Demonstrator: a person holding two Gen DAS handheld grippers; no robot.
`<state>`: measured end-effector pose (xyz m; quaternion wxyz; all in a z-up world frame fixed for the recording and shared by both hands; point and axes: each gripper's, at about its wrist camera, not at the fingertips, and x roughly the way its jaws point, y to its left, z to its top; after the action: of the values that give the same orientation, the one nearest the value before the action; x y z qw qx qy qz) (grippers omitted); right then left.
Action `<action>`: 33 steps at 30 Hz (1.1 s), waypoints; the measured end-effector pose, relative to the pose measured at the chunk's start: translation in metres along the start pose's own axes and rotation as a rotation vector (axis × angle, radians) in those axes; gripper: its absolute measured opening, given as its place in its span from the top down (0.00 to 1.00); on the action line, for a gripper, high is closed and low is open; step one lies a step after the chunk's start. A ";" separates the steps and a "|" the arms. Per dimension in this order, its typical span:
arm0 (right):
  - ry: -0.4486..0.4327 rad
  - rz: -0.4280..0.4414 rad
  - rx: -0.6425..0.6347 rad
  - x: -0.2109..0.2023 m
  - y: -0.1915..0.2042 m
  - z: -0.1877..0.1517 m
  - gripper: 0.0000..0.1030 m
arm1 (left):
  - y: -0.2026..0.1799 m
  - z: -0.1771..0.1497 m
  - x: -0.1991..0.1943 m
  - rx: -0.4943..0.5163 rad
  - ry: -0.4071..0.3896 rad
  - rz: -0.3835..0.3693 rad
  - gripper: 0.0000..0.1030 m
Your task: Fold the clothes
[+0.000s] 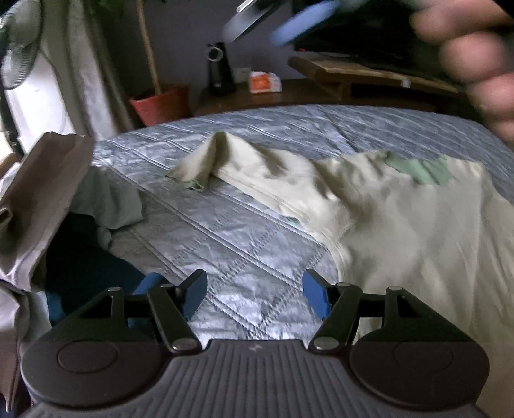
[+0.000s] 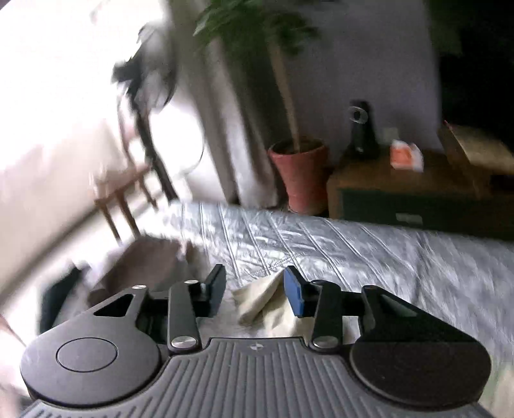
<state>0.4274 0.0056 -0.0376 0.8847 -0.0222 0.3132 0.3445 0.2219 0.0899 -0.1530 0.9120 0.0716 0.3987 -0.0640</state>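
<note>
A pale cream shirt with a green collar lies spread on the right of the grey-blue quilted bedcover. Its sleeve reaches left and stands up in a crumpled peak. My left gripper hovers open over bare quilt just left of the shirt's edge, with nothing between its fingers. My right gripper shows as a blur high at the top, held by a hand. In the right wrist view the right gripper is open above the bed, and the sleeve lies below it, untouched.
A heap of other clothes, brown-grey, pale green and navy, sits at the bed's left edge. Beyond the bed stand a terracotta plant pot, a dark wooden cabinet with small items, a fan and a wooden stool.
</note>
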 end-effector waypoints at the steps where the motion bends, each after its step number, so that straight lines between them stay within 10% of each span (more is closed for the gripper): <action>1: 0.026 -0.007 -0.071 0.017 0.009 -0.002 0.54 | 0.000 -0.001 -0.001 0.013 -0.001 -0.005 0.39; 8: 0.202 -0.024 -0.293 0.112 0.049 -0.014 0.52 | 0.011 -0.003 -0.005 0.005 -0.004 -0.062 0.39; 21: 0.316 0.010 -0.280 0.191 0.061 -0.027 0.37 | 0.006 -0.006 -0.007 0.030 -0.005 -0.092 0.40; 24: 0.299 0.003 -0.204 0.192 0.052 -0.023 0.70 | 0.005 -0.006 -0.006 0.025 -0.001 -0.092 0.40; 25: 0.305 -0.003 -0.173 0.191 0.048 -0.021 0.95 | 0.005 -0.006 -0.005 0.023 -0.001 -0.092 0.40; 33: 0.107 0.101 0.050 0.116 0.017 0.010 1.00 | -0.006 -0.003 -0.006 0.031 -0.005 -0.103 0.39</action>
<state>0.4884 0.0903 -0.0927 0.8485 -0.0027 0.3694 0.3790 0.2144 0.0845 -0.1516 0.9072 0.0646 0.3987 -0.1173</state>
